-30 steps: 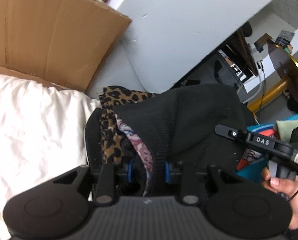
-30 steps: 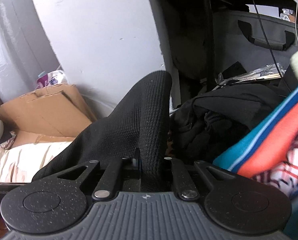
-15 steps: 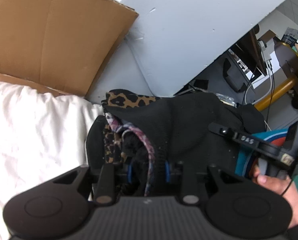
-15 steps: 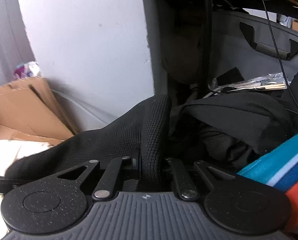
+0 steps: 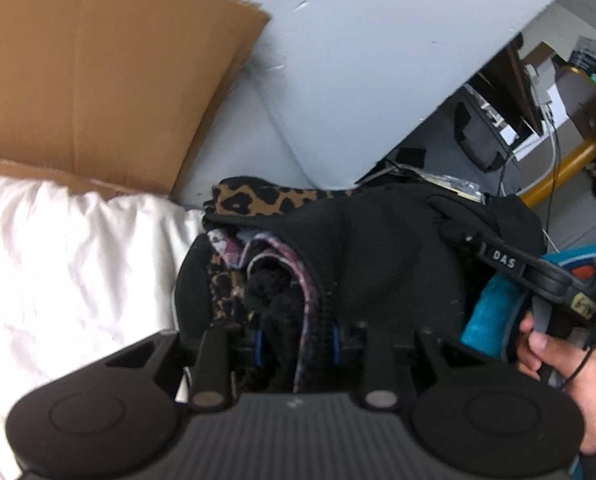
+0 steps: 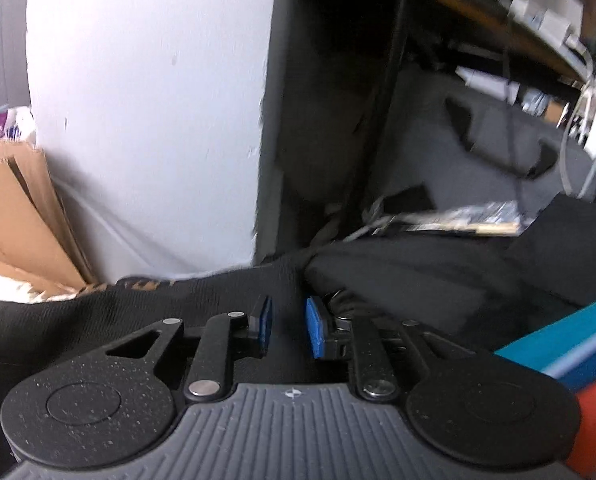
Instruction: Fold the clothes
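Note:
A black knit garment [image 5: 378, 264] with a floral lining lies bunched over a leopard-print piece [image 5: 265, 200]. My left gripper [image 5: 296, 340] is shut on its bunched edge, fabric filling the gap between the blue pads. In the right wrist view my right gripper [image 6: 289, 328] stands open, its blue pads [image 6: 316, 330] apart with nothing between them. It hovers just above the same black knit [image 6: 177, 304]. A hand [image 5: 554, 360] holds the right gripper's handle at the far right of the left wrist view.
White cloth [image 5: 65, 264] spreads to the left under a cardboard sheet [image 5: 97, 80]. A grey wall panel [image 5: 378, 60] rises behind. More black clothing [image 6: 418, 272] and a teal-and-orange striped garment [image 6: 558, 360] lie to the right. A grey bag [image 6: 498, 152] sits under the desk.
My right gripper has opened and let go of the black knit fold, which dropped flat. The left gripper keeps its hold and has shifted slightly forward.

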### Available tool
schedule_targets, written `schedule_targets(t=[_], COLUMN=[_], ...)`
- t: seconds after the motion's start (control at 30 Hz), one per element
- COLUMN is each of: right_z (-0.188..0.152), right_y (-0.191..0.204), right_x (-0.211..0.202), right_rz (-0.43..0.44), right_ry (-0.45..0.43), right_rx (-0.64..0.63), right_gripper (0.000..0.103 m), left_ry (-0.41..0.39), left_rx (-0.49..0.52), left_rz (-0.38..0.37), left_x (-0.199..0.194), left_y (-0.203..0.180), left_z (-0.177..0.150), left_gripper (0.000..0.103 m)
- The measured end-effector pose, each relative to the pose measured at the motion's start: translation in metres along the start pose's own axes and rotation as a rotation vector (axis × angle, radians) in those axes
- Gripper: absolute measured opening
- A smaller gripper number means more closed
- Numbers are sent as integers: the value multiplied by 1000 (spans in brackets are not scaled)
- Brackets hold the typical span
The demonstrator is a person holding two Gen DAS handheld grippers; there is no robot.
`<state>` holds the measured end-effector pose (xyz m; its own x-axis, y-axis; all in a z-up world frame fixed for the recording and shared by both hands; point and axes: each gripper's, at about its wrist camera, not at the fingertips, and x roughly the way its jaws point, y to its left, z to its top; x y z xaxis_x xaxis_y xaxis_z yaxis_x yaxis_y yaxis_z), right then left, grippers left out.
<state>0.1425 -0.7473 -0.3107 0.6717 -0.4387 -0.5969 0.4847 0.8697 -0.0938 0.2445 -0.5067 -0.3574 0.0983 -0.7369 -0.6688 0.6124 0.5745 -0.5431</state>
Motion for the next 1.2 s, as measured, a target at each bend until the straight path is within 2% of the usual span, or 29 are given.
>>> schedule_targets(t=[0.23, 0.33, 0.5, 0.6, 0.77, 0.83, 0.87, 1.0, 1.1, 1.2], right_z=[-34, -57, -90, -107, -108, -107, -107, -108, -110, -117], right_y=[11, 19, 21, 23, 26, 27, 27, 25, 16, 9], right_x=[-41, -49, -43, -42, -54, -59, -61, -61, -50, -39], right_rz=[111, 150, 135, 124, 131, 137, 135, 89, 79, 55], right_ry=[-10, 5, 46, 64, 30, 7, -7, -29, -13, 22], right_rx=[63, 84, 147, 182, 205, 203, 200, 179, 201, 206], right_gripper=[26, 26, 26, 26, 29, 43, 45, 46, 46, 47], left_ry=[5, 16, 36, 33, 21, 4, 0, 4, -15, -23], left_rx=[1, -23, -35, -25, -11, -12, -15, -44, -50, -99], left_rz=[-5, -2, 0, -4, -1, 1, 1, -14, -17, -37], left_x=[9, 13, 8, 2, -10, -15, -16, -11, -6, 2], left_y=[2, 6, 8, 7, 4, 5, 7, 13, 13, 18], left_z=[4, 4, 8, 12, 15, 14, 14, 21, 28, 34], left_gripper=[31, 35, 43, 44, 43, 43, 44, 46, 48, 49])
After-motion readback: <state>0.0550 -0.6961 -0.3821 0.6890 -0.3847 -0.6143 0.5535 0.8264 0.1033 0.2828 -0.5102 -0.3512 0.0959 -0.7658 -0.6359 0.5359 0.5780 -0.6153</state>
